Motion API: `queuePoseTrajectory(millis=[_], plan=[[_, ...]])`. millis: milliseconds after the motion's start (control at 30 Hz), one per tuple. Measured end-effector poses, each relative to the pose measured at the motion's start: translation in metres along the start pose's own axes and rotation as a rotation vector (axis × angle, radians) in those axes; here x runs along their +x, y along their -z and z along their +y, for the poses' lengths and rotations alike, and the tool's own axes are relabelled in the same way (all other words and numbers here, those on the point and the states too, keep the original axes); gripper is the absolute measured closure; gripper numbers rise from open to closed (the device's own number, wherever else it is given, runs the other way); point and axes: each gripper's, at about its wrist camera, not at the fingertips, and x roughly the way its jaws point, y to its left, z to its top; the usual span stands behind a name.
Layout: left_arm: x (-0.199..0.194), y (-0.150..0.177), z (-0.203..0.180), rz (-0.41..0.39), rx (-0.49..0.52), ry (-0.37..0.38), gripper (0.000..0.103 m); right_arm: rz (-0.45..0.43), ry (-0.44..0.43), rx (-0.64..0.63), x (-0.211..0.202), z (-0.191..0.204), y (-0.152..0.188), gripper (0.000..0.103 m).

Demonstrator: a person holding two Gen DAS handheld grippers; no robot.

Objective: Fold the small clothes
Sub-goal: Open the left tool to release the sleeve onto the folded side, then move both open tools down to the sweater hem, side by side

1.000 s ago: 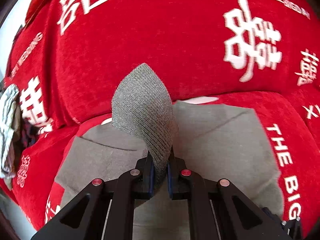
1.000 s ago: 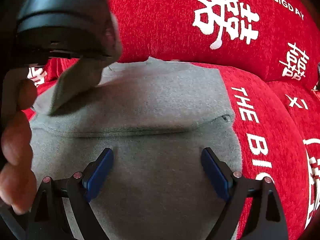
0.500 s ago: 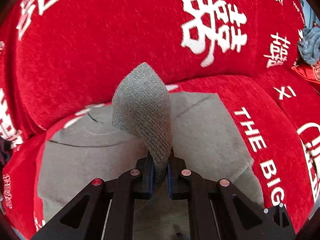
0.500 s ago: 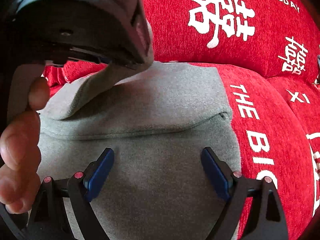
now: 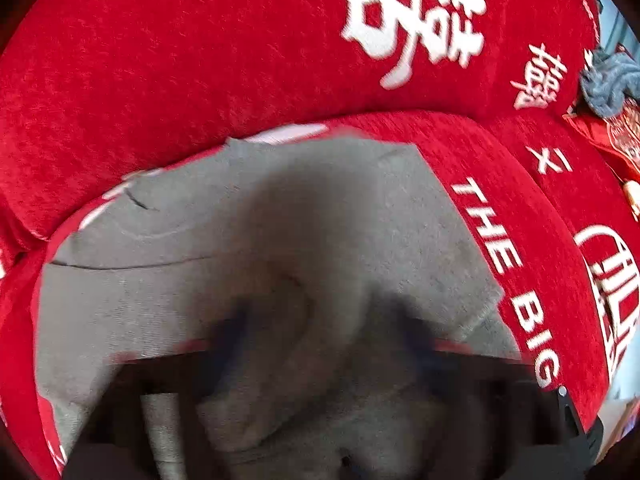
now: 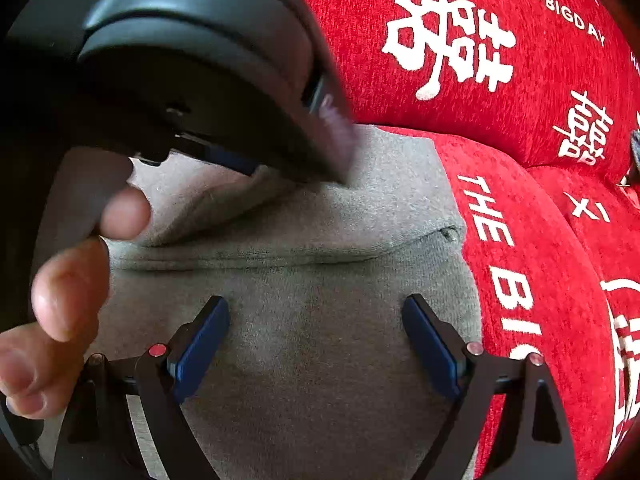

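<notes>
Freed a moment ago, the grey cuff drops from the left tool, whose jaws have just been opening, so the fold can settle. Nearer, the right tool hovers spread wide and empty above the grey garment, which lies on the red sofa cover.

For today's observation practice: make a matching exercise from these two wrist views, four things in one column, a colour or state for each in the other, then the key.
Things:
1. grey garment
2. sofa cover
3. right gripper
4. finger pads

Colour or state:
A. blue
B. open, nothing between its fingers
C. red with white lettering
D. grey, lying on the seat

Pairs: 1-D, 2-C, 3-B, 4-A
</notes>
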Motion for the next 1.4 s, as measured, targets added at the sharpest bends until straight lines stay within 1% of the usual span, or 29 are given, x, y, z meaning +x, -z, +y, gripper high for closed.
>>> queuePoseTrajectory(millis=[33, 100, 167, 233, 333, 400, 433, 500, 533, 567, 633, 700, 767, 867, 1000, 1033, 1067, 1100, 1133, 1200, 1233, 1267, 1333, 1400], plan=[[-0.006, 0.001, 0.002, -0.036, -0.005, -0.004, 0.007, 0.0, -0.001, 0.002, 0.0, 0.0, 0.0, 0.012], [-0.01, 0.002, 0.006, -0.037, -0.008, 0.029, 0.007, -0.003, -0.009, 0.006, 0.0, 0.001, 0.0, 0.012], [-0.014, 0.004, 0.013, -0.042, -0.011, 0.035, 0.007, -0.004, -0.015, 0.009, 0.0, 0.0, -0.001, 0.011], [-0.024, 0.011, 0.025, -0.07, -0.024, 0.039, 0.007, -0.004, -0.015, 0.009, 0.0, -0.001, -0.001, 0.011], [-0.034, 0.025, 0.053, -0.097, -0.087, 0.037, 0.007, -0.006, -0.023, 0.016, -0.002, -0.004, -0.002, 0.011], [-0.037, 0.04, 0.079, -0.109, -0.144, -0.018, 0.007, -0.01, -0.055, 0.036, -0.005, -0.009, -0.003, 0.011], [-0.036, 0.048, 0.09, -0.105, -0.169, -0.05, 0.007, -0.016, -0.087, 0.061, -0.007, -0.015, -0.003, 0.011], [-0.034, 0.06, 0.107, -0.098, -0.203, -0.078, 0.007, -0.025, -0.187, 0.163, -0.015, -0.036, -0.004, 0.011], [-0.032, 0.067, 0.114, -0.097, -0.217, -0.09, 0.007, -0.024, -0.224, 0.207, -0.017, -0.044, -0.005, 0.011], [-0.03, 0.072, 0.117, -0.097, -0.226, -0.099, 0.007, -0.02, -0.275, 0.274, -0.018, -0.056, -0.007, 0.011], [-0.023, 0.082, 0.122, -0.091, -0.239, -0.111, 0.007, -0.018, -0.33, 0.36, -0.017, -0.072, -0.014, 0.011], [-0.016, 0.091, 0.119, -0.101, -0.234, -0.131, 0.007, -0.019, -0.332, 0.406, -0.016, -0.082, -0.026, 0.012], [-0.017, 0.096, 0.113, -0.138, -0.219, -0.156, 0.007, -0.013, -0.344, 0.425, -0.015, -0.087, -0.04, 0.013], [-0.019, 0.099, 0.111, -0.158, -0.21, -0.165, 0.007, 0.008, -0.368, 0.432, -0.012, -0.085, -0.058, 0.014], [-0.019, 0.102, 0.112, -0.17, -0.219, -0.158, 0.007, 0.052, -0.357, 0.472, 0.007, -0.08, -0.071, 0.014], [-0.02, 0.103, 0.113, -0.171, -0.221, -0.156, 0.007, 0.07, -0.34, 0.473, 0.012, -0.079, -0.07, 0.02], [-0.02, 0.103, 0.113, -0.171, -0.223, -0.154, 0.007, 0.102, -0.288, 0.462, 0.02, -0.076, -0.07, 0.05], [-0.019, 0.103, 0.114, -0.171, -0.224, -0.154, 0.007, 0.136, -0.238, 0.438, 0.026, -0.074, -0.069, 0.066], [-0.019, 0.104, 0.114, -0.172, -0.224, -0.154, 0.007, 0.172, -0.2, 0.416, 0.032, -0.072, -0.067, 0.076], [-0.019, 0.104, 0.115, -0.175, -0.226, -0.153, 0.007, 0.136, -0.209, 0.396, 0.025, -0.072, -0.06, 0.078], [-0.019, 0.103, 0.114, -0.175, -0.227, -0.153, 0.006, 0.127, -0.2, 0.369, 0.02, -0.07, -0.056, 0.079], [-0.018, 0.102, 0.114, -0.174, -0.227, -0.152, 0.005, 0.122, -0.196, 0.355, 0.018, -0.07, -0.054, 0.079], [-0.018, 0.103, 0.115, -0.173, -0.226, -0.151, 0.005, 0.118, -0.215, 0.349, 0.015, -0.07, -0.055, 0.078], [-0.018, 0.103, 0.114, -0.175, -0.229, -0.149, 0.005, 0.141, -0.268, 0.428, 0.018, -0.08, -0.059, 0.063]])
